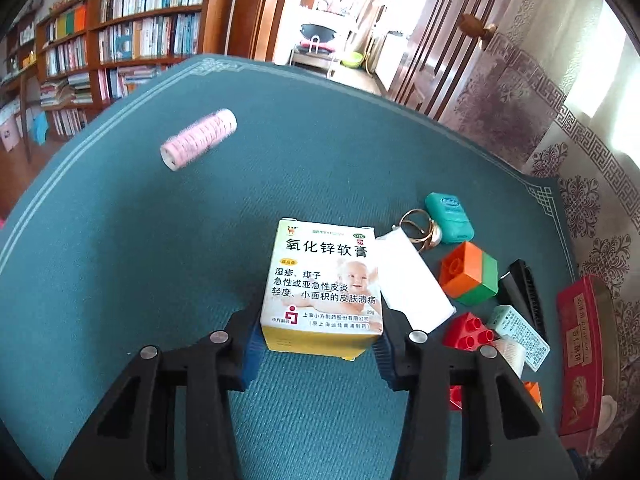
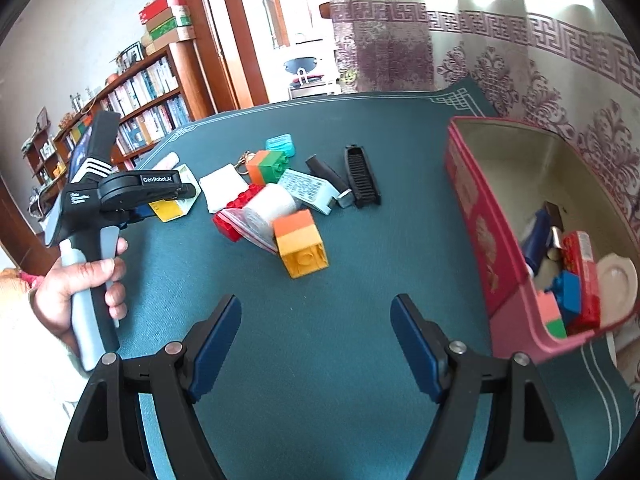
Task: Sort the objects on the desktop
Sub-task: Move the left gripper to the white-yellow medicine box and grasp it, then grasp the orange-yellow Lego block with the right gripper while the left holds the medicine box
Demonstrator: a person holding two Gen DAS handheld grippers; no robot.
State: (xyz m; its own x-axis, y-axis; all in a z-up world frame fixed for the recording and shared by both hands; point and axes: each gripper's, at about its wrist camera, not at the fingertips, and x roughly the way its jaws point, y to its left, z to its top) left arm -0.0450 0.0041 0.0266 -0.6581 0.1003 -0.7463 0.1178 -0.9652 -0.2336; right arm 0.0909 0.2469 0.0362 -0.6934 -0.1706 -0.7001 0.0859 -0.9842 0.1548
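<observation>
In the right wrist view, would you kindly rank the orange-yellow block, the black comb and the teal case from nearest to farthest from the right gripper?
From the right gripper:
1. Orange-yellow block, just ahead.
2. Black comb, farther, slightly right.
3. Teal case, farthest, behind the pile.

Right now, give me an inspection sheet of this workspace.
Surface: green mat covers the table.
Job's things: ointment box in the left gripper; red tin at right, open, partly filled with blocks and small items.
Clutter: pile of blocks, white roll, black comb, teal case, rings; pink roller lies apart.
Grippers: left gripper shut on the box; right gripper open, holding nothing.
Cables: nothing seen.
Surroundings: bookshelves, curtain, open doorway.
</observation>
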